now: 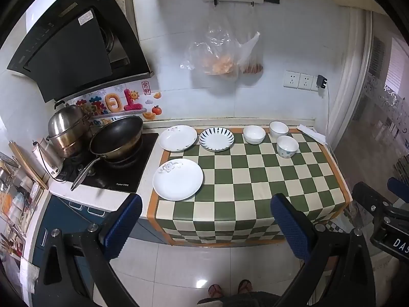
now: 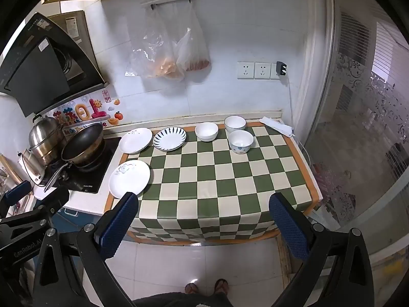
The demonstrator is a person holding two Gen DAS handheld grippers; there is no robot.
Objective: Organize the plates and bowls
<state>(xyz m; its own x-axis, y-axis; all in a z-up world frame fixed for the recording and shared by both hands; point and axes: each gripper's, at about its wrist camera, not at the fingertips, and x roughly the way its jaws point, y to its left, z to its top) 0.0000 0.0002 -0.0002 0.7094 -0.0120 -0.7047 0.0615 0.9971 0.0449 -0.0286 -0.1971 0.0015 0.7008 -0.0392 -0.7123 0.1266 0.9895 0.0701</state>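
Plates and bowls all lie ahead of both spread, empty jaws, up on the checkered surface. Nearest plate sits forward-left of the left gripper, just past its left finger. Bowls lie forward of the right gripper, far side; right looks nearer them.

Your work surface is a kitchen counter under a green-and-cream checkered cloth with orange edging. On it: a plain white round plate at front left; behind, a white floral-edged plate, a blue-striped white plate, three white ceramic bowls, and a folded white cloth at the far right corner
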